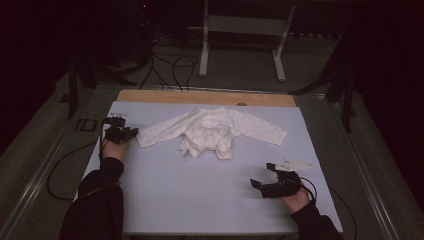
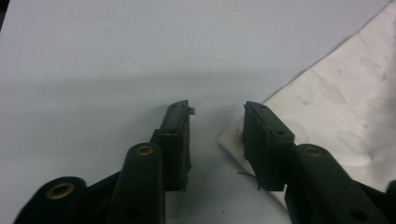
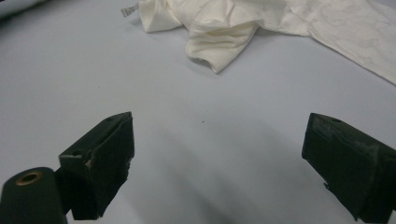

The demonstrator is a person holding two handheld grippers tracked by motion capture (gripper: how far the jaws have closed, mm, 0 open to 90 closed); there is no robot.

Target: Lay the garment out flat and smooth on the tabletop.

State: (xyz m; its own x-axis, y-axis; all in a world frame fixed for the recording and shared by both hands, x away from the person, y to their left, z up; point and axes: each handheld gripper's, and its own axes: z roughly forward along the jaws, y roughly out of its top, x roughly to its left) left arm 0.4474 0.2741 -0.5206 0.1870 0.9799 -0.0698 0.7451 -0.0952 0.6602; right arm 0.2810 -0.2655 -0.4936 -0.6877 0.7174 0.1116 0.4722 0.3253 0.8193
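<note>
A white long-sleeved garment lies crumpled on the pale table cover, its sleeves spread to both sides. My left gripper sits at the tip of the garment's left sleeve. In the left gripper view the jaws of the left gripper stand apart, with bare table in the gap and the sleeve's end lying beside and under the right jaw. My right gripper rests near the front right, open wide. In the right gripper view the right gripper points at the bunched garment farther off, with nothing between its jaws.
A strip of bare wood runs along the table's far edge. Beyond it, cables trail over the floor and a white frame stands there. The surroundings are dark.
</note>
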